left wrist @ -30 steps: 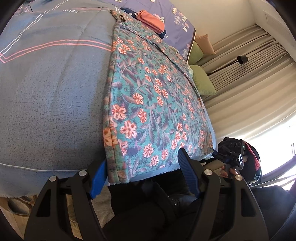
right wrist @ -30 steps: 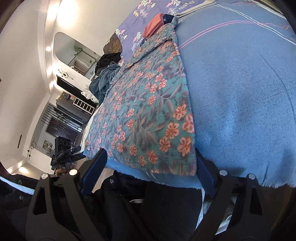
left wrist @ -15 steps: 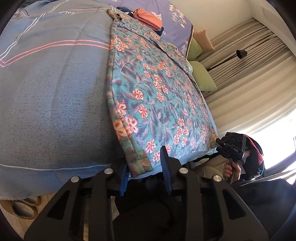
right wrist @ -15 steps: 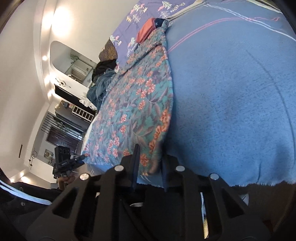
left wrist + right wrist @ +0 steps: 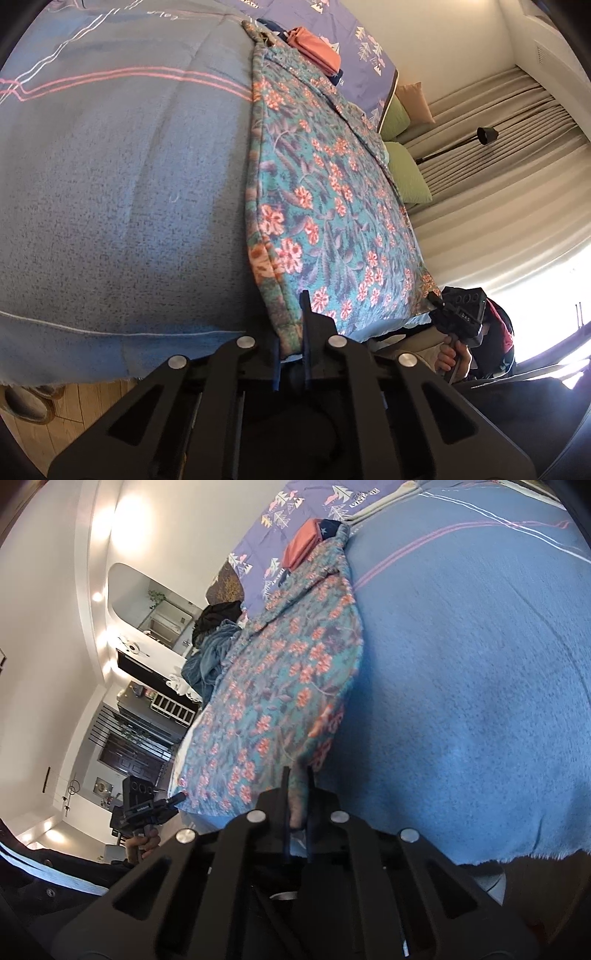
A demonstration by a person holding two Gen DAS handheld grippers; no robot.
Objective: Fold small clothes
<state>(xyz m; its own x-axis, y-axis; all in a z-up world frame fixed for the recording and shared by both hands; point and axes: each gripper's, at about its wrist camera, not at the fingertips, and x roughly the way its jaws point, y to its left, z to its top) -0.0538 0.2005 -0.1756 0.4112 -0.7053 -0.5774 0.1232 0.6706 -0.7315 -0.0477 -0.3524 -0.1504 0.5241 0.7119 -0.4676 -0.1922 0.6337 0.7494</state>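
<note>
Both jaws just closed, pinching near corners of floral garment [image 5: 325, 206]; long axis toward 12 o'clock up bed [image 5: 110, 184], grippers level

Bright window glare [image 5: 554, 280], fisheye-warped edges, sharp focus

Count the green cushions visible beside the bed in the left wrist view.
2. One green cushion sits further back below a peach cushion; the other green cushion lies nearer, beside the floral garment. More may be hidden behind the bed's edge.
</note>
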